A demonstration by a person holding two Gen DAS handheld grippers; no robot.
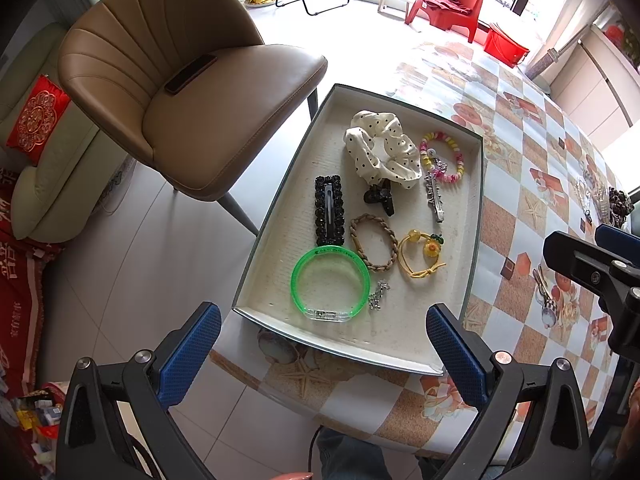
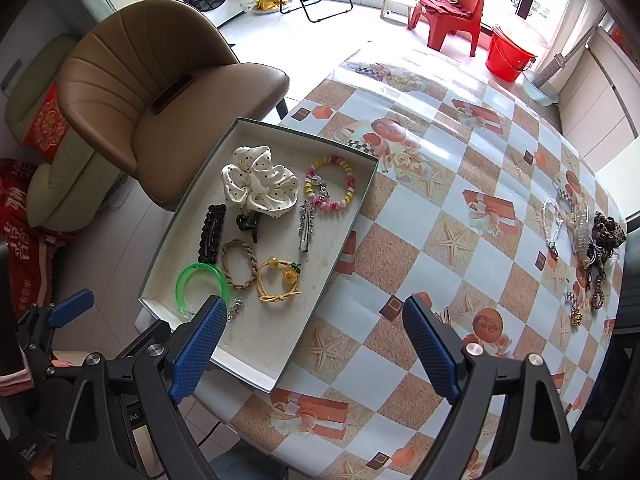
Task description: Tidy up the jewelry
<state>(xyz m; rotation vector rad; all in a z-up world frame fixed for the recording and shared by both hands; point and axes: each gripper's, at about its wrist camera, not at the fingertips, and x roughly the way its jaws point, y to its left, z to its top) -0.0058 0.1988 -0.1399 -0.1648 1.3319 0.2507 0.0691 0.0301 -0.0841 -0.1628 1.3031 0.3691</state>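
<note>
A shallow white box tray (image 1: 280,216) sits on the table's left edge. It holds a polka-dot scrunchie (image 1: 384,148), a bead bracelet (image 1: 444,156), a black rhinestone clip (image 1: 329,212), a braided band (image 1: 372,244), a yellow hair tie (image 1: 420,252), a green bangle (image 1: 330,284) and other small clips. My left gripper (image 1: 324,354) hangs open above the tray's near rim, holding nothing. My right gripper (image 2: 316,350) is open and empty over the tray's near right corner (image 2: 276,384). More loose jewelry (image 2: 588,240) lies piled at the table's far right edge.
The table wears a checkered glossy cloth (image 2: 440,208). A tan padded chair (image 1: 192,92) with a phone on its seat stands left of the tray. A small metal trinket (image 2: 446,314) lies beside the right finger. Beyond are a red stool and bucket.
</note>
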